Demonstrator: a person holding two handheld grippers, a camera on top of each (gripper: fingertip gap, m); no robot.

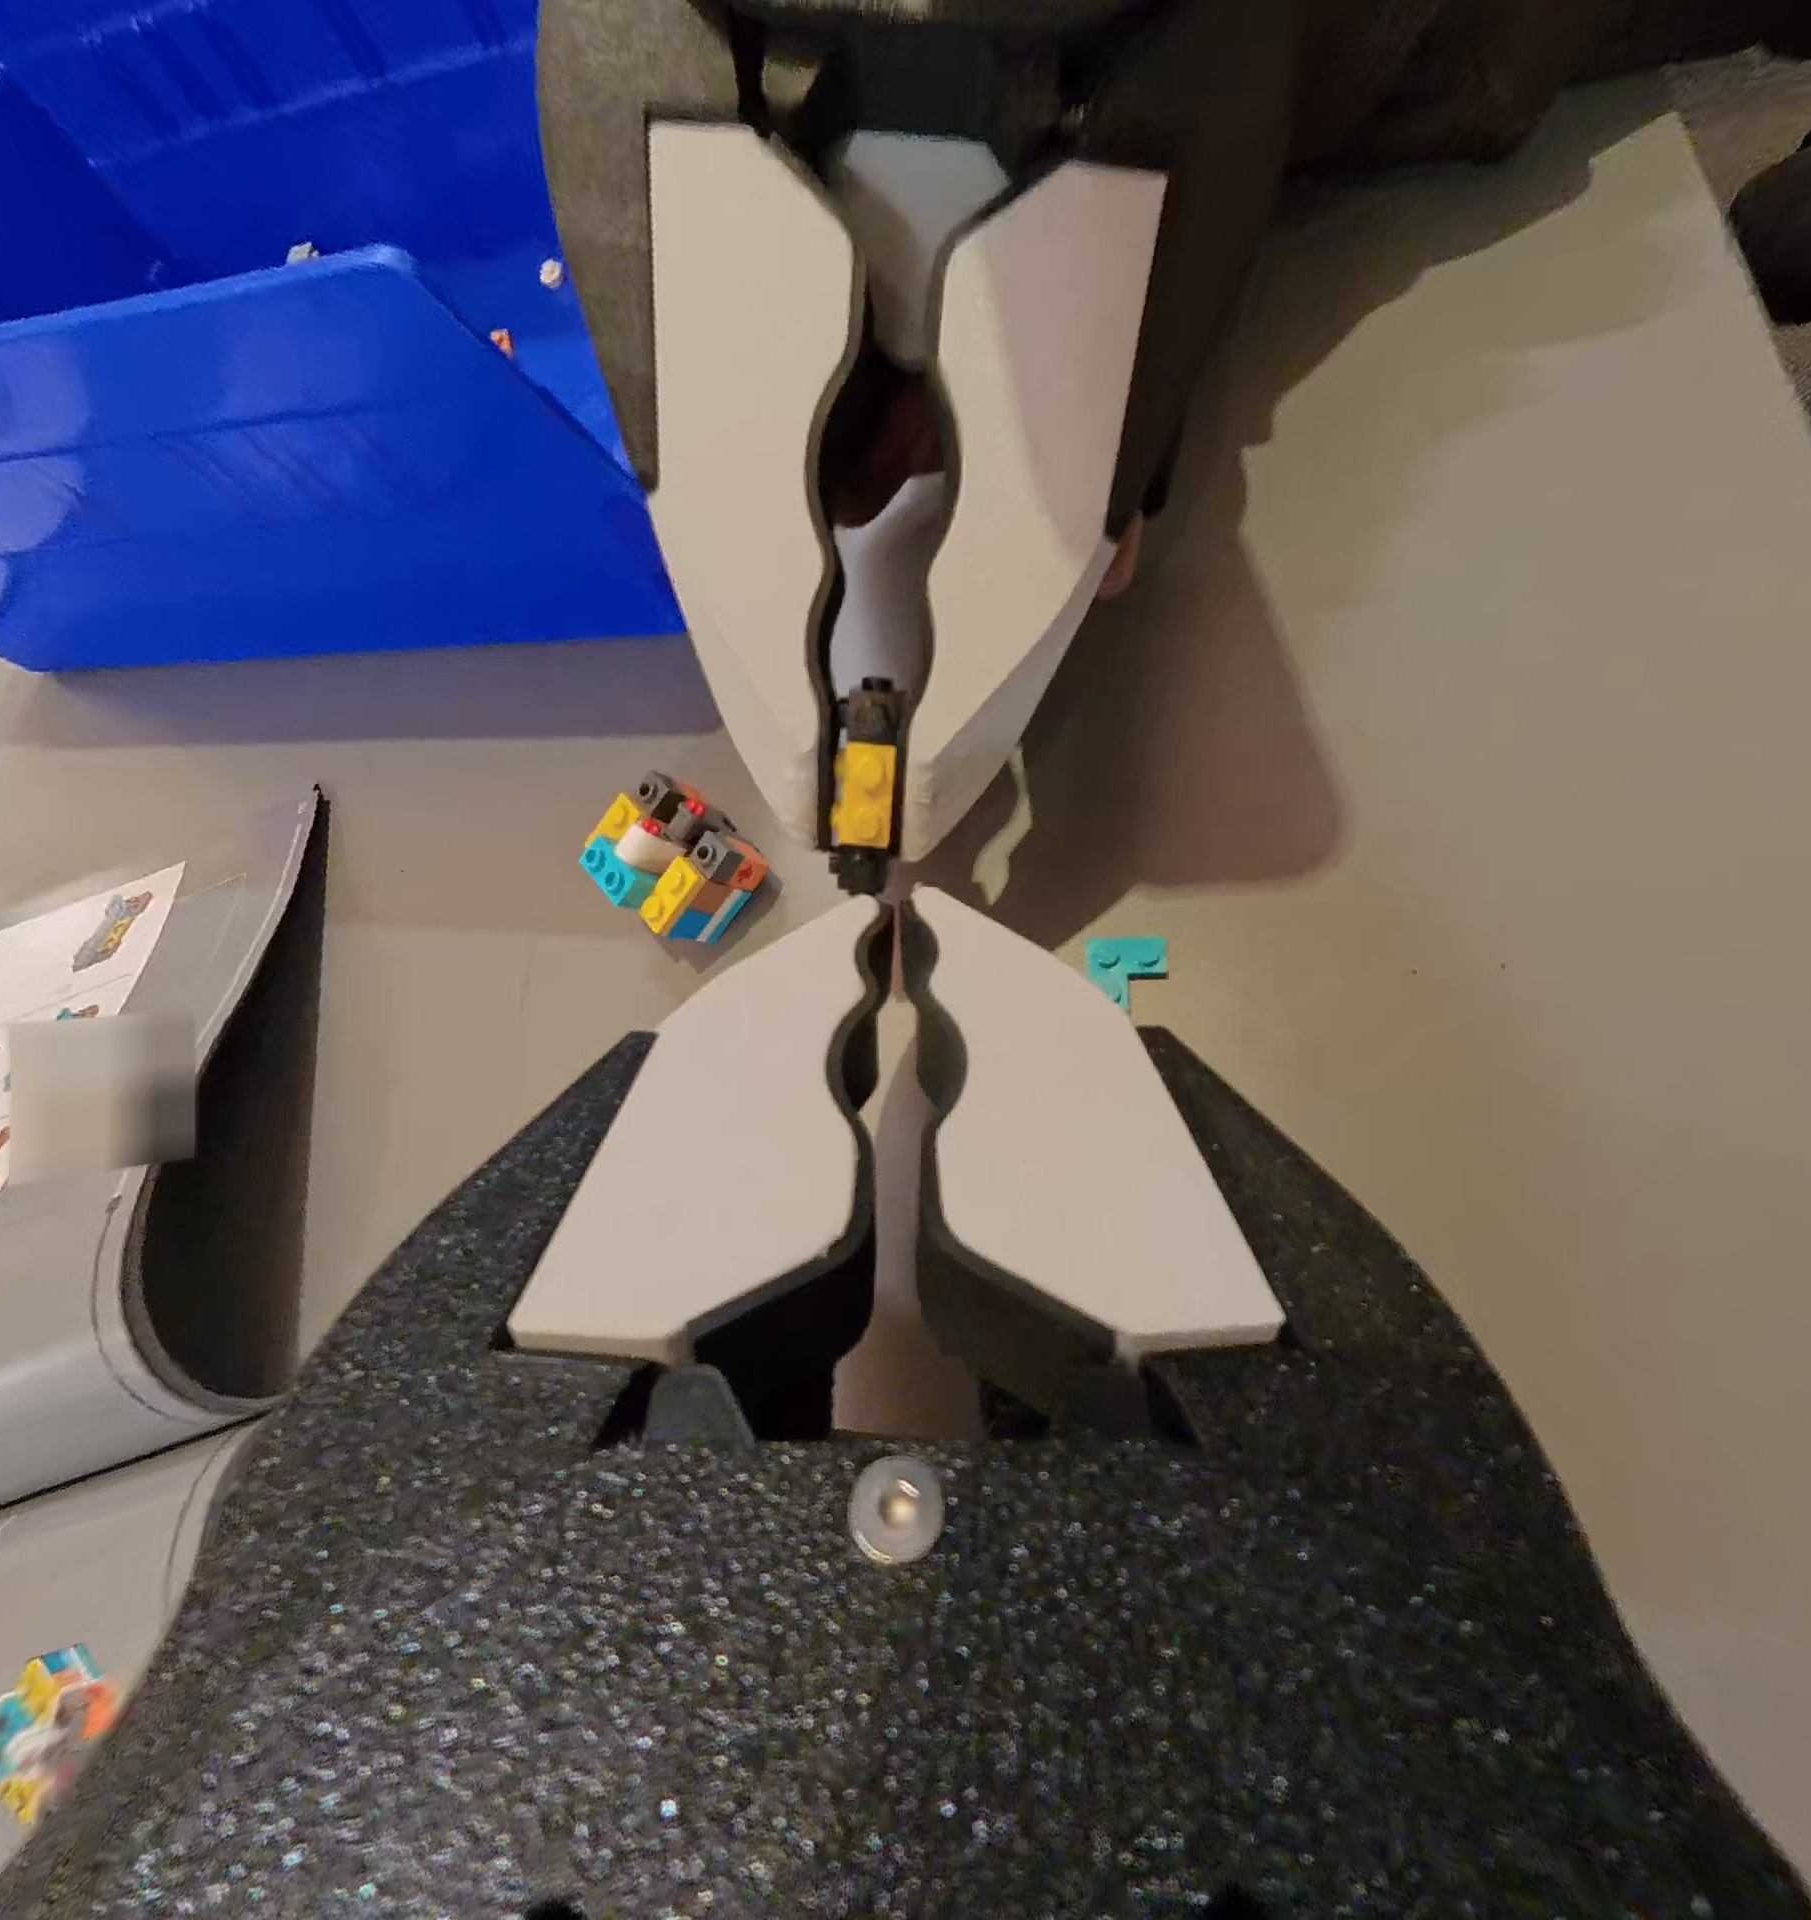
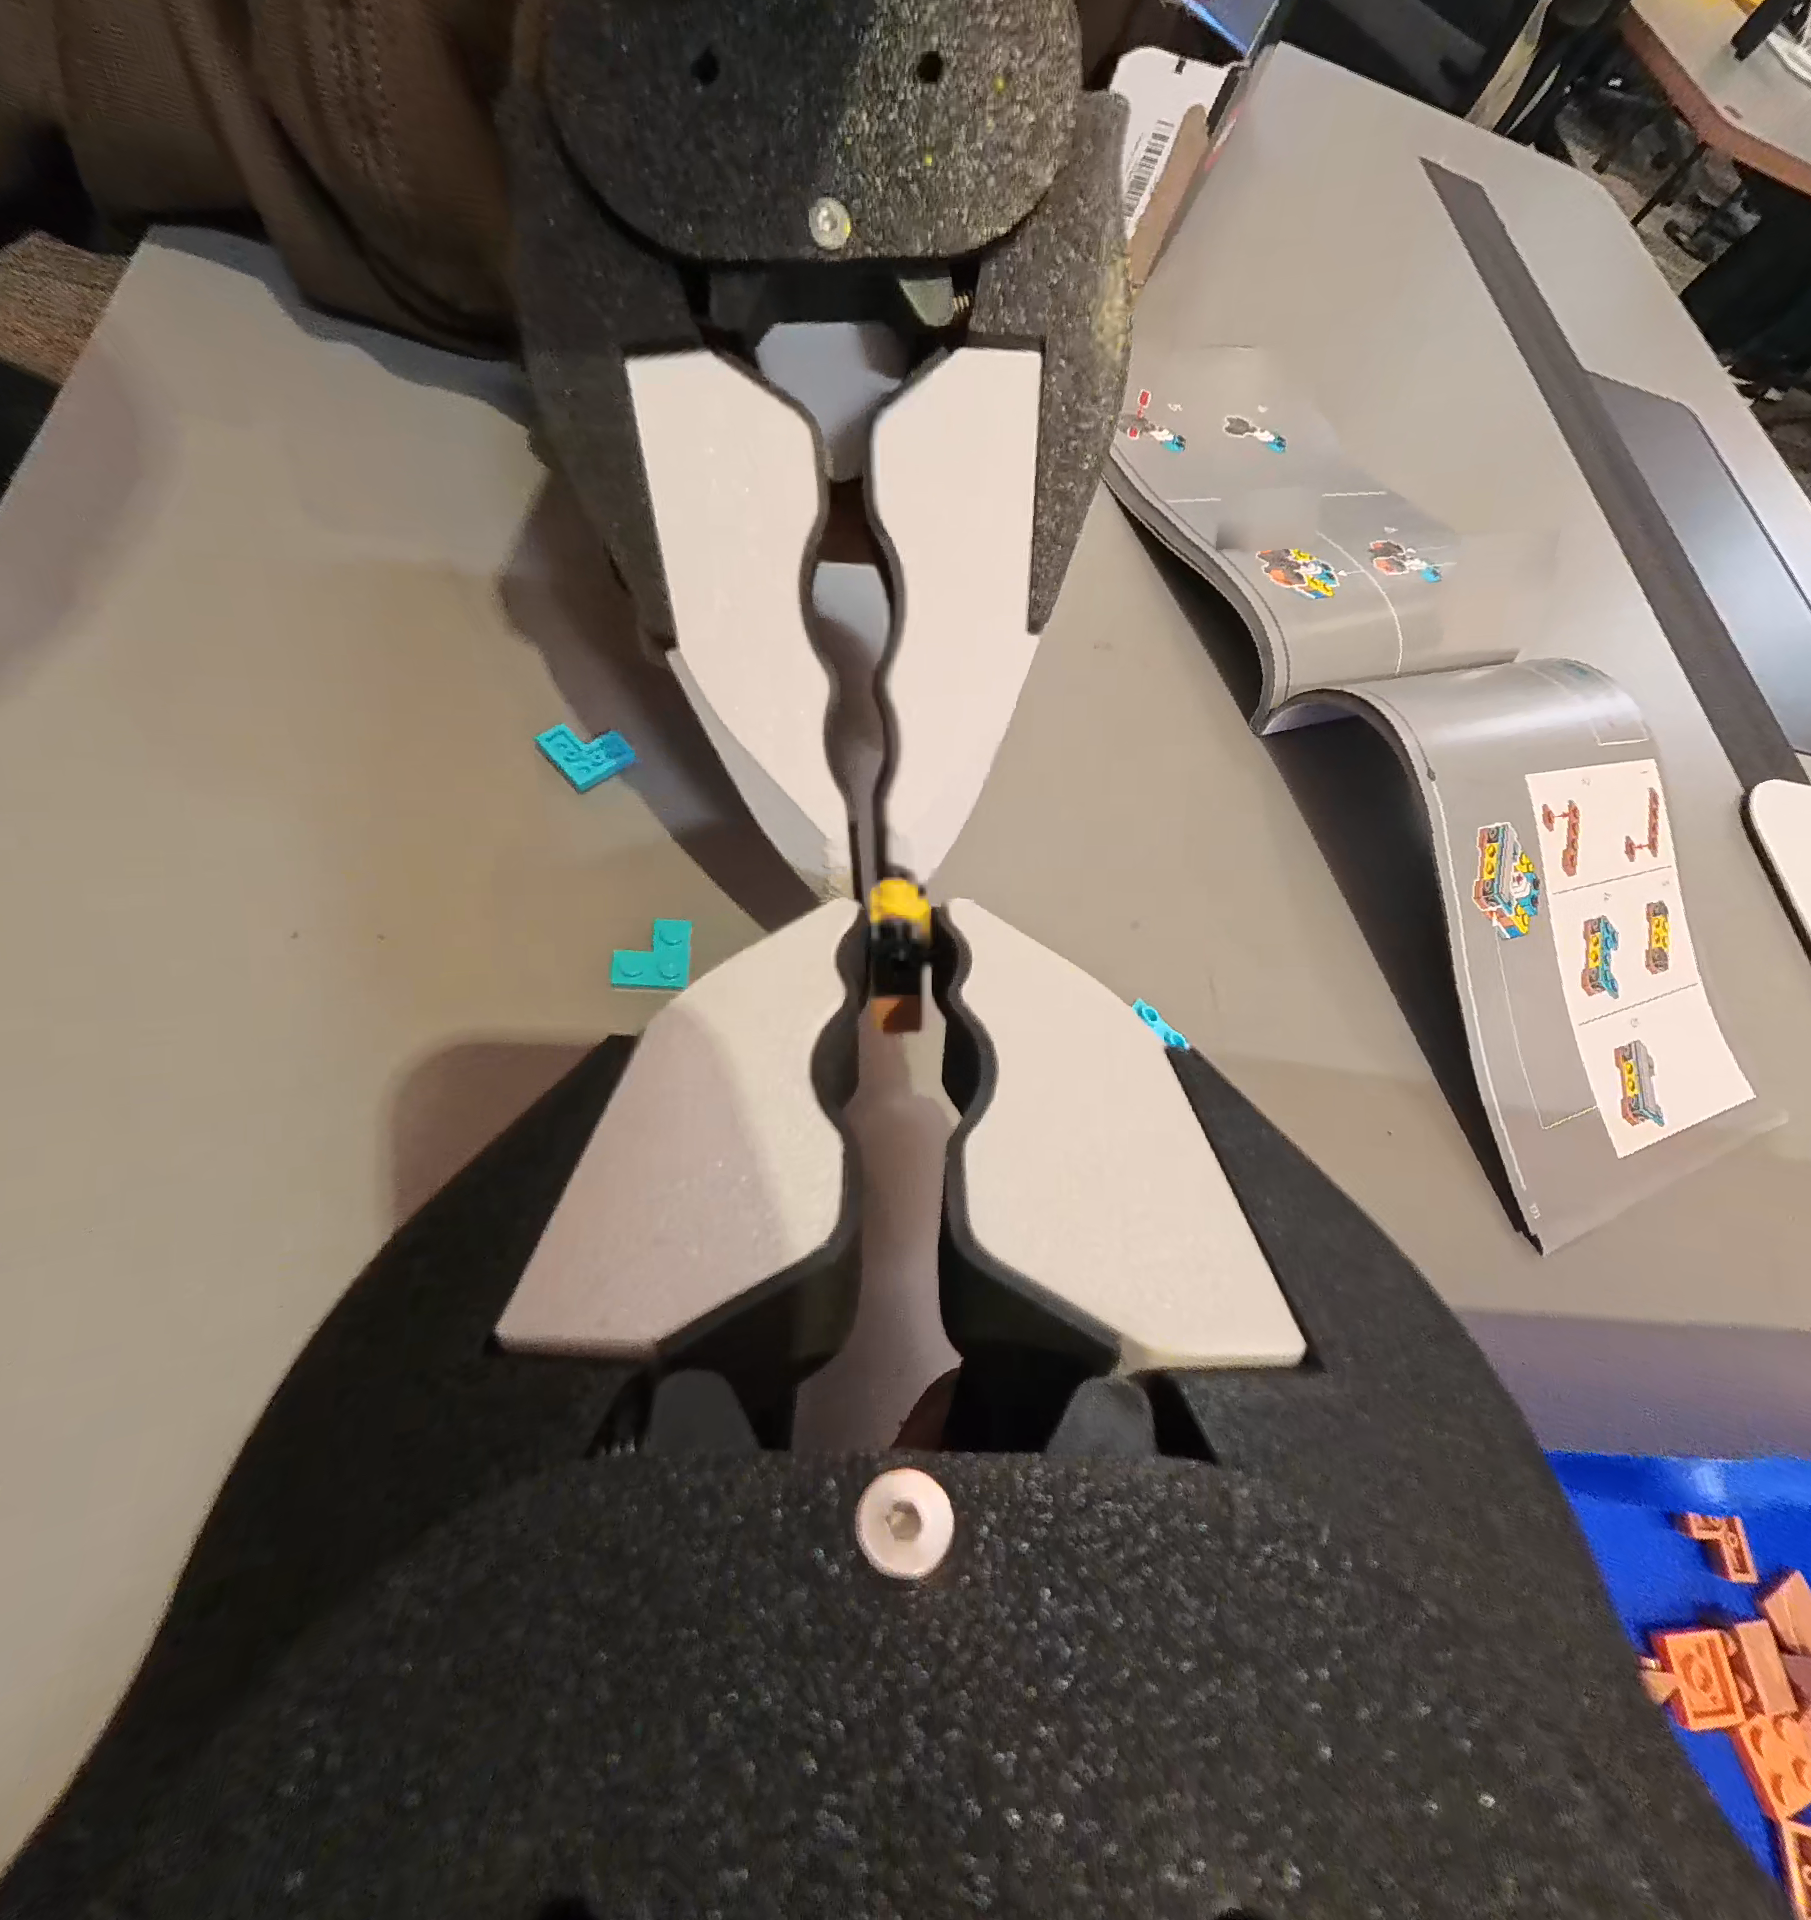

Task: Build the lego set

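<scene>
Over smooth grey table (image 1: 1503,727), both grippers meet tip-to-tip w/ a studded yellow-black brick stack (image 1: 865,790) between. Right gripper (image 1: 865,831) pinches it; left gripper (image 1: 888,920) nearly closed, grip unclear. Blocky multicolour build (image 1: 672,868) sits nearby.

Both tongs meet tip to tip, left (image 1: 888,914) seemingly closed, right (image 2: 896,940) clamped.

Grey counter (image 2: 205,644), matte, under warm overhead light casting soft shadows. Blue plastic bin (image 1: 257,468) at one end. Beyond the far edge: a second brown-edged table (image 2: 1753,114), dark chair legs (image 2: 1659,197), and carpeted floor (image 2: 7,301).
</scene>
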